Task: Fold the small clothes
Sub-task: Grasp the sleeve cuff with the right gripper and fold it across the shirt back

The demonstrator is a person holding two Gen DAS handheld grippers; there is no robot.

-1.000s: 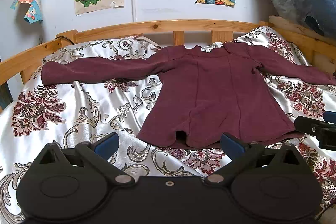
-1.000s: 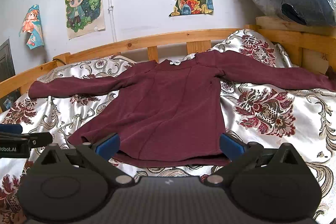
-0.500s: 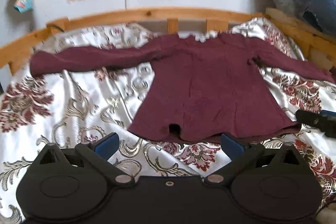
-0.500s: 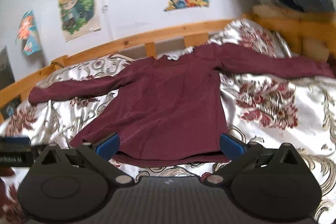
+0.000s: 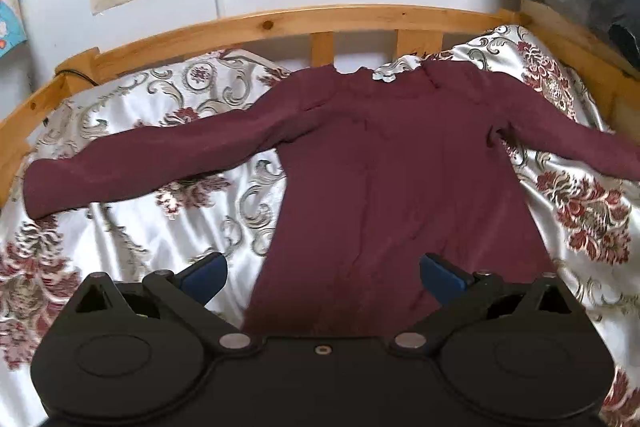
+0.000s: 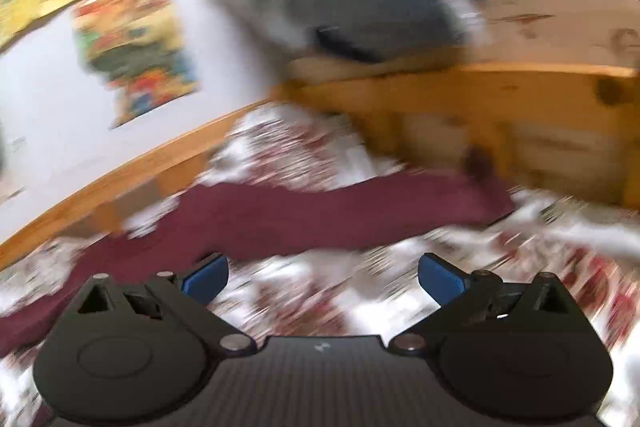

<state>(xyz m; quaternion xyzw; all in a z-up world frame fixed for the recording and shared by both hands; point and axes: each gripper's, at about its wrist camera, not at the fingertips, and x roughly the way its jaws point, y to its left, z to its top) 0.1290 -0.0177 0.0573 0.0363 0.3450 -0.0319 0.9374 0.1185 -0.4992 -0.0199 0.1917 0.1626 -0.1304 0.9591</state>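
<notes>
A maroon long-sleeved top (image 5: 400, 179) is laid flat on the bed (image 5: 132, 227), over a patterned satin cover, with its neckline toward the wooden bed rail (image 5: 280, 23) and both sleeves stretched out to the sides. No fold is seen in it yet, so the task is judged to be at its start: the approach to the first grasp.

The left tool (image 5: 322, 269) is held above the lower hem, its blue fingers spread wide with nothing between them. The right tool (image 6: 322, 271) is likewise spread and empty; its view is heavily blurred, but it is pointed toward the sleeve (image 6: 340, 211) that is stretched out toward the wooden corner of the bed.

The next move is judged to call for that sleeve to be pinched near its cuff and carried across the body, while the hem or the opposite sleeve is taken by the left tool. Only the upper layer should be caught, not the slippery cover beneath.
</notes>
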